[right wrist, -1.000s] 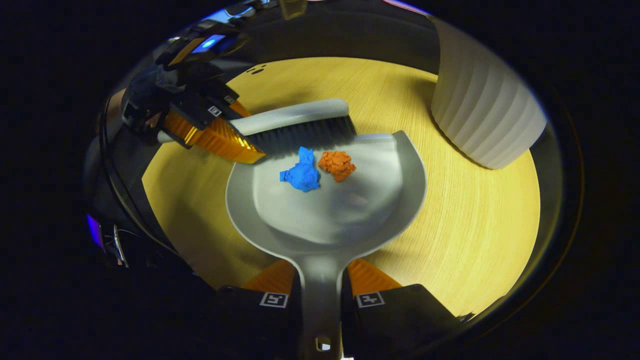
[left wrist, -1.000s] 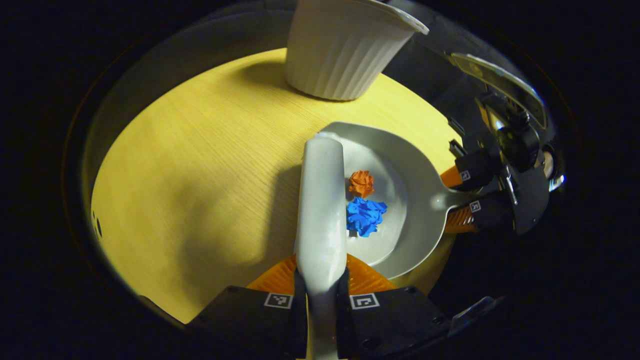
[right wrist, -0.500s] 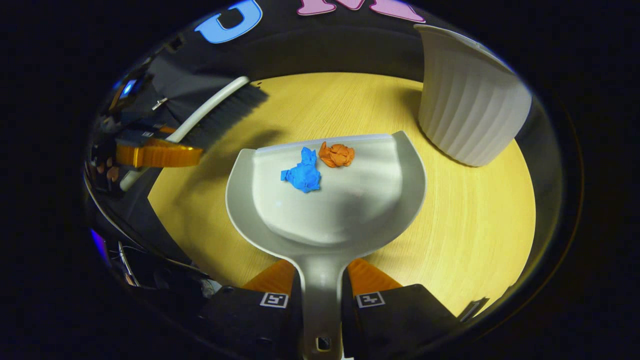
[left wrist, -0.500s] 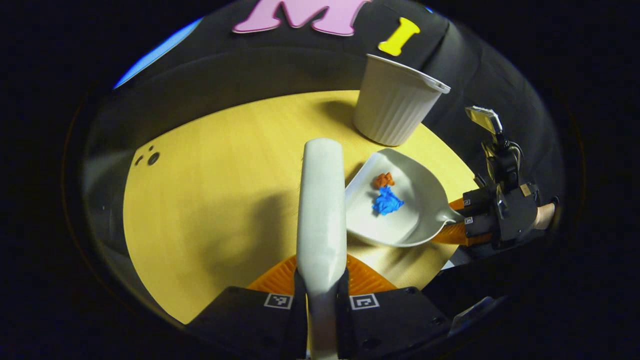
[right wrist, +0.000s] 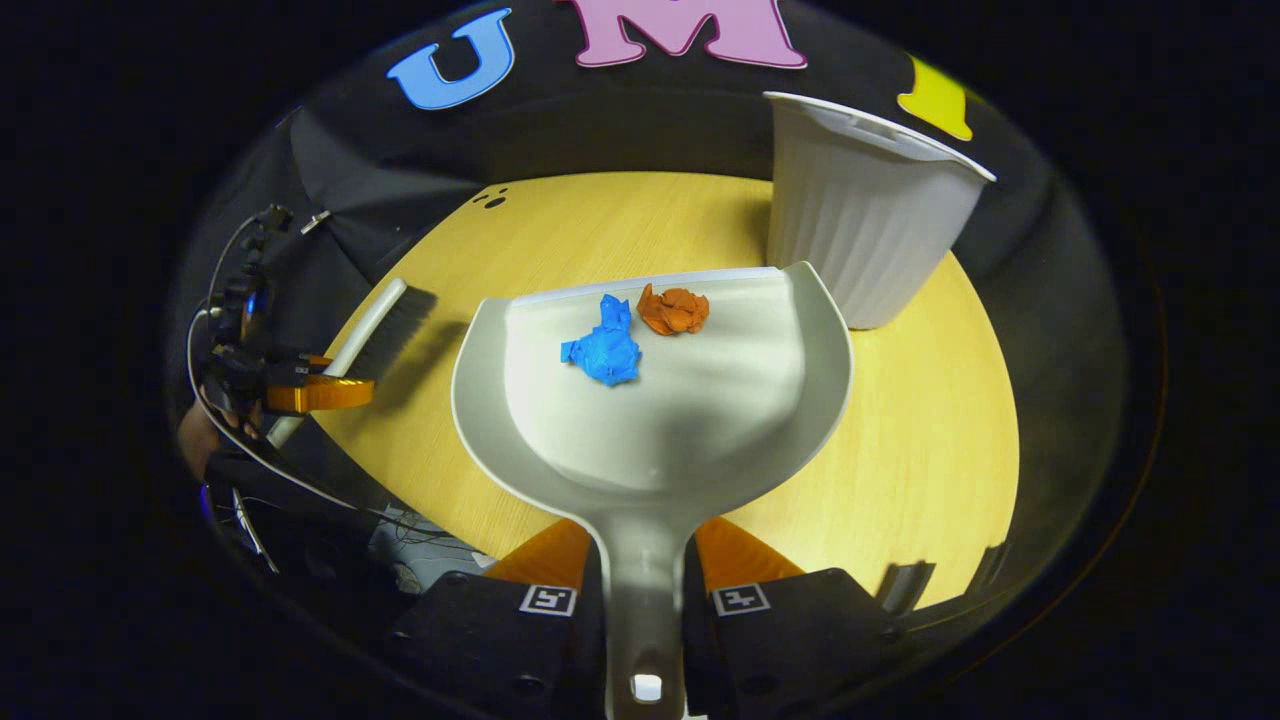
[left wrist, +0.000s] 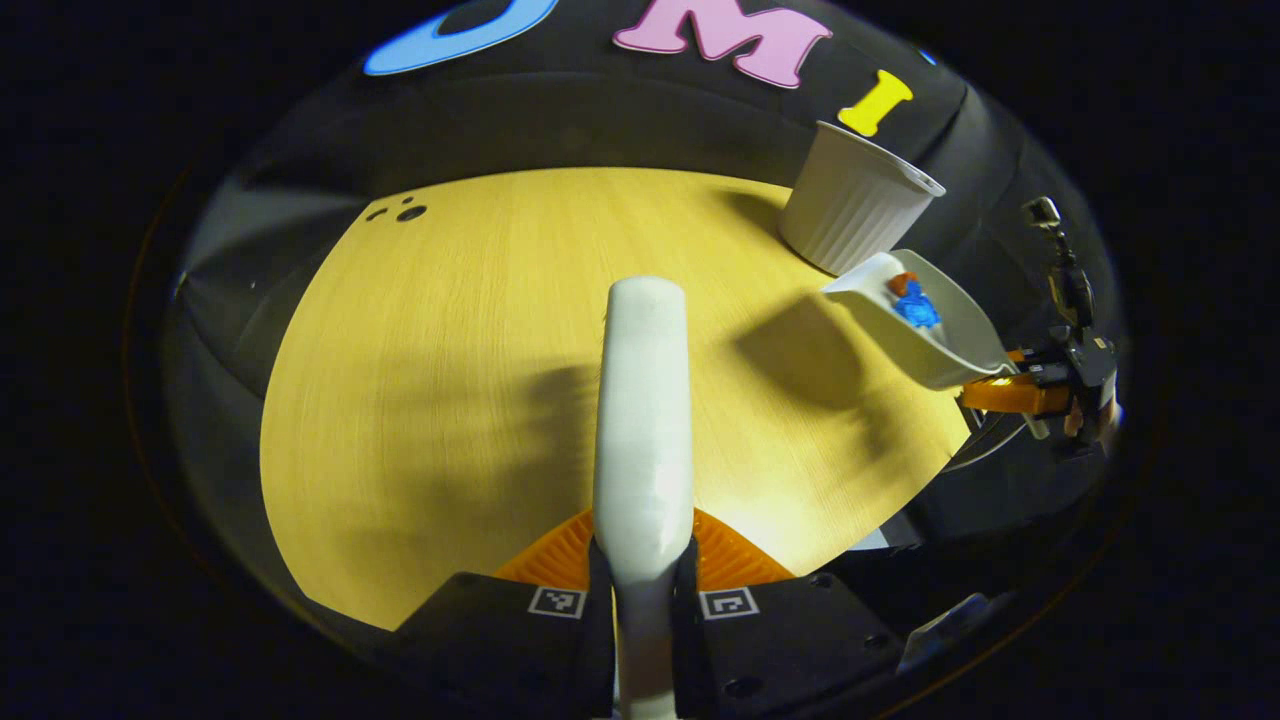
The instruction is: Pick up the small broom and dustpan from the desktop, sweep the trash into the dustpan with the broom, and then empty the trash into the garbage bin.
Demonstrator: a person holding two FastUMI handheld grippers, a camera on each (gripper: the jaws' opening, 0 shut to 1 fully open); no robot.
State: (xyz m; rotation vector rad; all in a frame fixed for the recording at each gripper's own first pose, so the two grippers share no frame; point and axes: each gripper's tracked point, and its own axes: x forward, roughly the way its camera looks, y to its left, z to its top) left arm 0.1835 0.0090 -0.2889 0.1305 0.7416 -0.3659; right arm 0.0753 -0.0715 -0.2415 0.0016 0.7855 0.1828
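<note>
My right gripper is shut on the handle of the grey dustpan, held above the table. A blue paper wad and an orange paper wad lie in the pan near its front lip. The white ribbed garbage bin stands just beyond the pan's right corner. My left gripper is shut on the small white broom, which points out over the wooden table. In the left gripper view the dustpan hangs raised at the right, next to the bin. The broom shows at far left in the right gripper view.
The round wooden table has two small dark holes near its far edge. Black cloth wall surrounds the table. A hand holds the left gripper beyond the table's left edge, with cables hanging below it.
The dustpan has been lifted off the table with both wads in it and moved toward the bin. The broom has pulled back and away from the pan.
</note>
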